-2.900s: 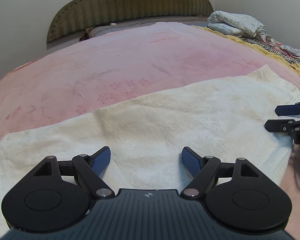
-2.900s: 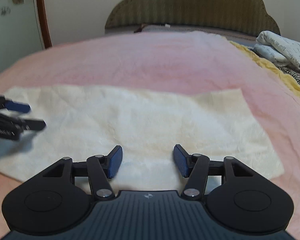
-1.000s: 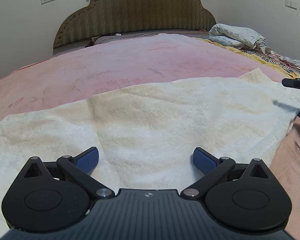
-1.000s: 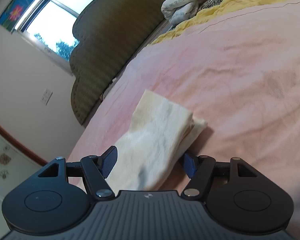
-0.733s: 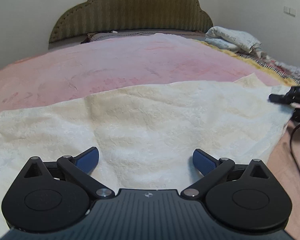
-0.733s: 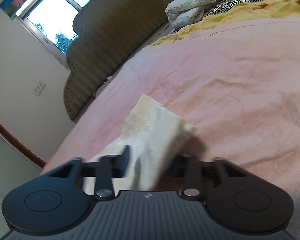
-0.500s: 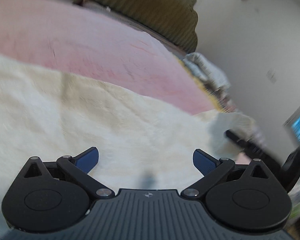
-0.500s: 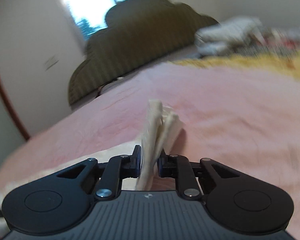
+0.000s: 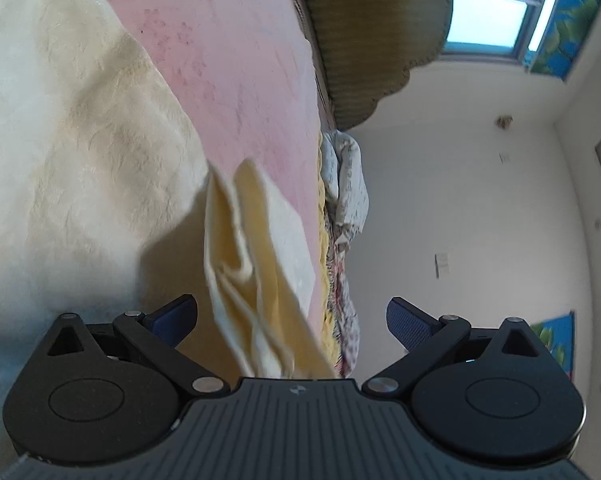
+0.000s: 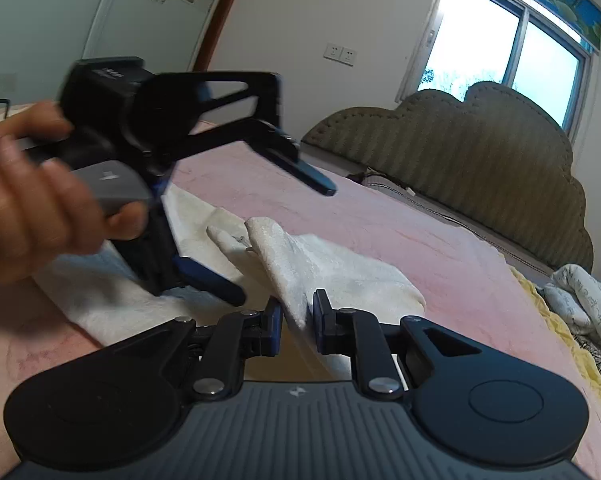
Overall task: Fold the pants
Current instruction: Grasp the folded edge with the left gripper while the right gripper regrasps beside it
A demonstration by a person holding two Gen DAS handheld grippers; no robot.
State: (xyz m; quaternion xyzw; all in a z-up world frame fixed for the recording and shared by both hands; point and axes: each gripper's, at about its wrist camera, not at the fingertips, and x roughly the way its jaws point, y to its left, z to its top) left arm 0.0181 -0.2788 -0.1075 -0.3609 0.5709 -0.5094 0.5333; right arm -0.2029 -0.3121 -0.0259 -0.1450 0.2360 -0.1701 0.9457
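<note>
The cream pants lie spread on the pink bedspread. My right gripper is shut on a raised edge of the pants and lifts it off the bed. My left gripper is open and rolled on its side, with the lifted layered edge hanging between its jaws, untouched by the pads. In the right wrist view the left gripper shows open, held by a hand, just left of the lifted edge.
A green padded headboard stands at the far end of the bed. Folded bedding and a yellow blanket lie along the right side. A window is in the far wall.
My right gripper has shut on the pants' edge and lifted it. My left gripper has rolled onto its side and moved to the lifted edge, staying open.
</note>
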